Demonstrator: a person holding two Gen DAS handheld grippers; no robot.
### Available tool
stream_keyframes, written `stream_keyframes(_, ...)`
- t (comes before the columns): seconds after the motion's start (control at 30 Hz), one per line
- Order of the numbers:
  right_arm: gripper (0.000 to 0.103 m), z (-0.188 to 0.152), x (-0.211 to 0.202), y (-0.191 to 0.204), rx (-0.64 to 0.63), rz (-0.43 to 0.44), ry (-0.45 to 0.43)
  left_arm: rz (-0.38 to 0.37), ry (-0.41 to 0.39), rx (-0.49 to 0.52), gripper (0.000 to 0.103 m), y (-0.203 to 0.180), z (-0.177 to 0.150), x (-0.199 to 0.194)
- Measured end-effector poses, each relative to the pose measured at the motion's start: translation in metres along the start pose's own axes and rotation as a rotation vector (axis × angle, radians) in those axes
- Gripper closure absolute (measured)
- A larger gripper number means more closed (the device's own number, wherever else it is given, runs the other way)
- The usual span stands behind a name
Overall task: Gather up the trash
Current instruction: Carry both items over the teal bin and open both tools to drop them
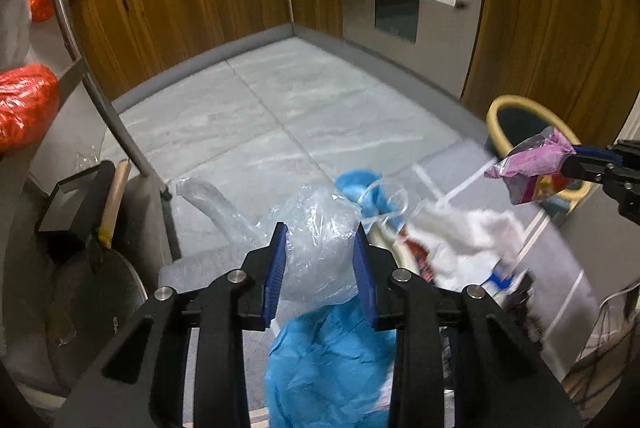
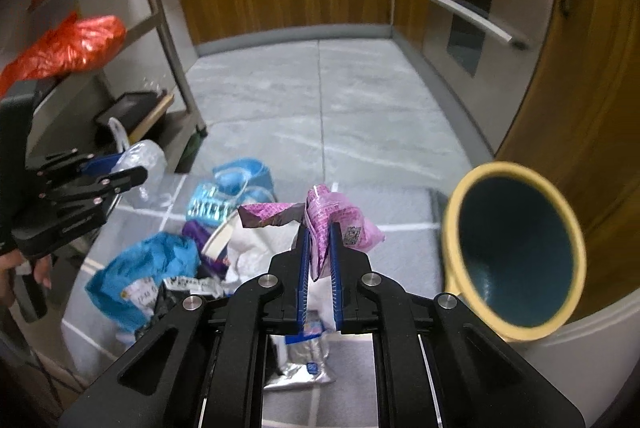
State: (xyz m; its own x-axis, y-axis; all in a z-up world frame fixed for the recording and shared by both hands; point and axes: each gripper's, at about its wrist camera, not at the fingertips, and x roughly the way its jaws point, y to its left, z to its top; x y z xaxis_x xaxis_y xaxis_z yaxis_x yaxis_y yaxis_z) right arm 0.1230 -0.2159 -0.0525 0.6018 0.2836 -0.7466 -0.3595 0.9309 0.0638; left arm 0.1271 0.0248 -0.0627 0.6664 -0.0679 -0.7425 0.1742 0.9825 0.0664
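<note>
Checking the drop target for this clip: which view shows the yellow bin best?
The right wrist view: the yellow bin shows its whole rim and dark inside, right of the pink wrapper. In the left wrist view the bin is far, partly hidden behind that wrapper.

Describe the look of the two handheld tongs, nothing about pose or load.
Both the left tongs and right tongs are matte black, angular linkage frames with triangular cut-outs and round silver pivot pins. Each finger carries a flat, ribbed blue pad. No cables or markings show on them.
</note>
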Motion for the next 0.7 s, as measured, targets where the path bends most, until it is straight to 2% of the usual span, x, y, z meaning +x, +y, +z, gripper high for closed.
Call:
stream_keyframes(0.27, 0.092, 0.016, -0.053, -0.029, 0.043, -0.064, -0.147, -0.078, -0.153, -0.014, 0.071, -0.03, 0.026, -0.033)
stream_keyframes(0.37, 0.092, 0.018, -0.069, -0.046, 0.071, -0.094, -0.188, -0.125, -0.181, -0.021, 0.071, -0.046, 0.035, -0.038)
stream_keyframes(0.5, 0.092, 0.018, -0.082, -0.076, 0.121, -0.133, -0.225, -0.164, -0.205, 0.018, 0.071, -0.076, 0.044, -0.04)
stream_keyframes(0.7, 0.092, 0.016, -0.079, -0.121, 0.189, -0.177, -0.23, -0.219, -0.219, 0.056, 0.071, -0.107, 0.049, -0.035)
